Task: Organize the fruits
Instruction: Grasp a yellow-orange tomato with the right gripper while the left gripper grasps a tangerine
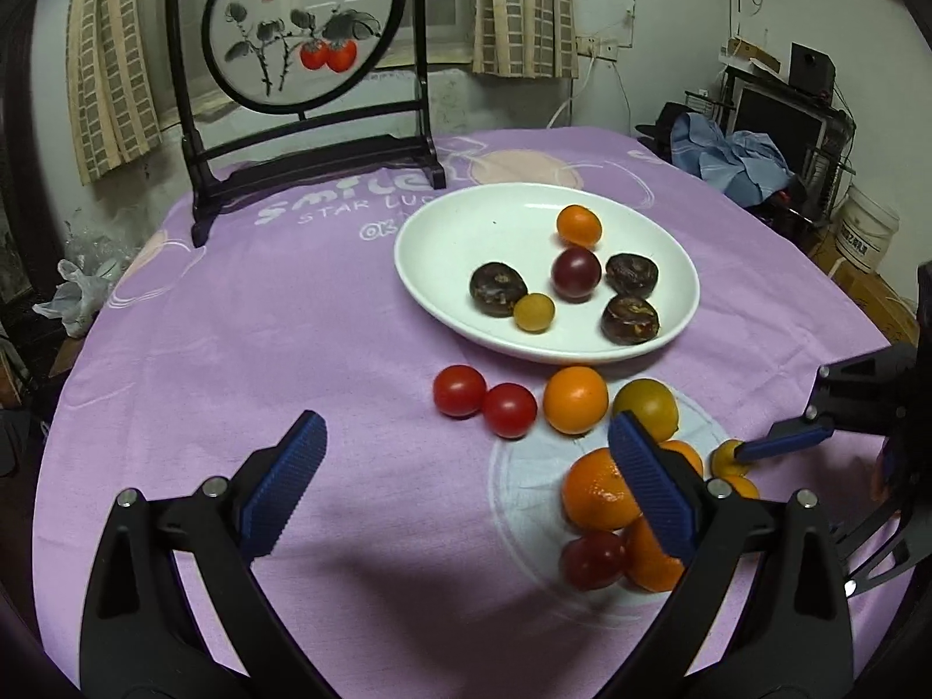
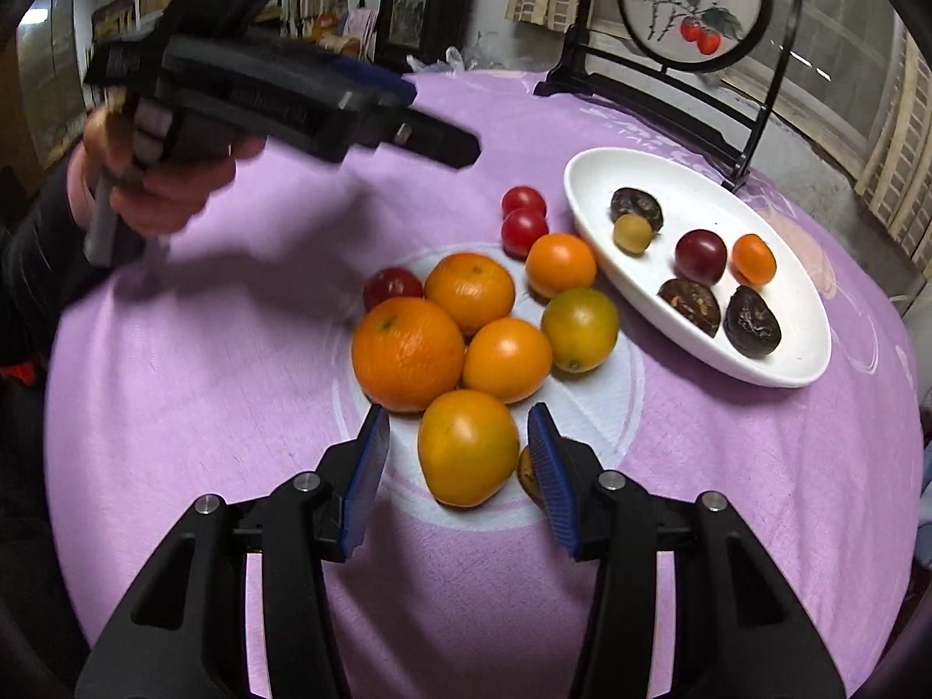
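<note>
2 grippers are working over a table [image 1: 233,314] covered in a lilac cloth. The right gripper [image 2: 460,454] is sitting low with its blue fingers [image 2: 368,477] moderately apart, straddling an orange tomato [image 2: 468,447] that is lying on the cloth between them; no contact with either pad is visible. The tomato is slightly oblong, its long axis running roughly along the fingers. A small yellowish fruit [image 2: 529,475] is peeking out beside the right-hand finger, possibly touching it. Just beyond, 2 oranges [image 2: 408,352] and several tomatoes are clustering together on a pale circle printed on the cloth.

The left gripper [image 1: 466,472] is hovering above the cloth with its fingers [image 1: 285,480] spread wide, holding nothing. An oval white plate [image 1: 442,244] is lying further back, carrying 3 dark wrinkled fruits, a dark red tomato, an orange one and a small yellow one. 2 red cherry tomatoes [image 1: 483,402] are resting side by side near the plate's rim.
</note>
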Demonstrator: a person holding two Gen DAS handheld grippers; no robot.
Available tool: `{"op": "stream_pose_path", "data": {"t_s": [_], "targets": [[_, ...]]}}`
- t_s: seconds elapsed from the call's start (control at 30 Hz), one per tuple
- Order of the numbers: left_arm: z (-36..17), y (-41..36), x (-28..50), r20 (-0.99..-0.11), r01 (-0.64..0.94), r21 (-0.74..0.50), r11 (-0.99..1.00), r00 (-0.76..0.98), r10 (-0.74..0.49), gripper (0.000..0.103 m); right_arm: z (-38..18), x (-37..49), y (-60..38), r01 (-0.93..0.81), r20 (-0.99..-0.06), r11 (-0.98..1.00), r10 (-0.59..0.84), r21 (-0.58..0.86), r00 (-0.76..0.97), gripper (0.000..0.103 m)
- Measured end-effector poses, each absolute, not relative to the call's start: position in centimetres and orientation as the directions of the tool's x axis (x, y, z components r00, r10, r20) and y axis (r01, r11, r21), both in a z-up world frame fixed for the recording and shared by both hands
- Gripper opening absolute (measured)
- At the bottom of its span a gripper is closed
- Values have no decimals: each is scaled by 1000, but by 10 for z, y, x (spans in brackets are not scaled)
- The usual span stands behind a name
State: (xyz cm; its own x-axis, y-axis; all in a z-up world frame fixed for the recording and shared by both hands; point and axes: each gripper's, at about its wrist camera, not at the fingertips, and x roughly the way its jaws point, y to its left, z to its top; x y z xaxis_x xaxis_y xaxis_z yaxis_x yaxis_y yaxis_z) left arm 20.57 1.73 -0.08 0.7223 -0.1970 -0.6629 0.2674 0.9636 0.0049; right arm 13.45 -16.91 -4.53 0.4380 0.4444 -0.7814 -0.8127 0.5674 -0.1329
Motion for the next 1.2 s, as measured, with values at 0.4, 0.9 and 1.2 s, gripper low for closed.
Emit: {"op": "stream_pose_path", "data": {"t_s": [0.4, 0.9, 1.2], "targets": [[1, 31, 204, -657, 206, -11, 979, 736, -162, 99, -12, 152, -214, -718, -674, 694, 550, 41, 494, 36], [-31, -53, 141, -709, 620, 142, 771, 607, -358, 68, -12, 177, -240, -597, -662, 760, 588, 256, 464, 37], [-44, -63, 140, -741, 631, 190, 752, 594, -311, 56, -15, 179, -239, -583, -677, 771, 573, 255, 462, 37]]}}
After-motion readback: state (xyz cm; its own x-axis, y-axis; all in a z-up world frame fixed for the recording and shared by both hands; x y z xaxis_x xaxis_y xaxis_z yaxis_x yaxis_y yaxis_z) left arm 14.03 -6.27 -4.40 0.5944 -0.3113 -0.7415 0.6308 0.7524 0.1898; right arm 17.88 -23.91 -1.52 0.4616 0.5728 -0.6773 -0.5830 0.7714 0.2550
